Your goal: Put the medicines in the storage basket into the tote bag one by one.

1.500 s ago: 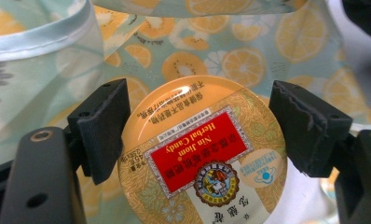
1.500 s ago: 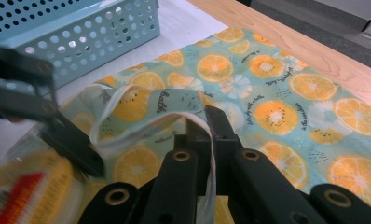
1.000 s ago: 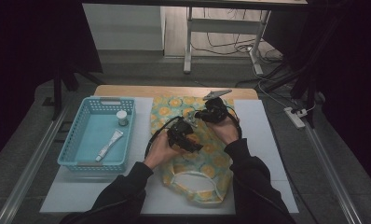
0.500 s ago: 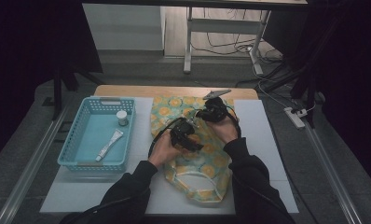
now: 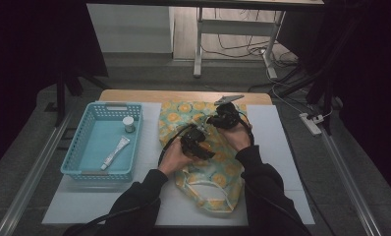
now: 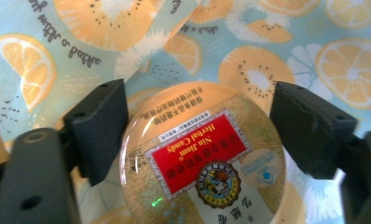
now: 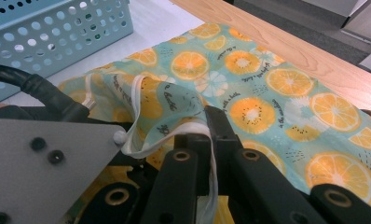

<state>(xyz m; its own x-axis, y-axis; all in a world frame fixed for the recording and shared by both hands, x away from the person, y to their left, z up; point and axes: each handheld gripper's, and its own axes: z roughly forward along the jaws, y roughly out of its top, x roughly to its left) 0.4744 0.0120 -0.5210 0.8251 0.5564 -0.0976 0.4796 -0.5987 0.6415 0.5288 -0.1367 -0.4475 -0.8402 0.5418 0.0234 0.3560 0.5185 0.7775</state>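
Candy tin (image 6: 200, 161) on the fruit-print bag (image 5: 203, 162), between left gripper (image 6: 200, 135) jaws, which have just been opening, pads apart from it | right gripper (image 7: 207, 135) clamped on bag's white-trimmed edge | basket (image 5: 85, 169) left of bag

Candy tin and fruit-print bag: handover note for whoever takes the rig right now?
Left gripper: jaws either side of the round candy tin, just opened a bit wider, pads off its sides.
Right gripper: shut on the white-trimmed edge of the fruit-print bag, holding it lifted.
Blue basket: a small jar and a tube remain inside.
Done, apparently: tin brought to the bag.
Left, likely: withdraw the left gripper, then move the jar and tube.
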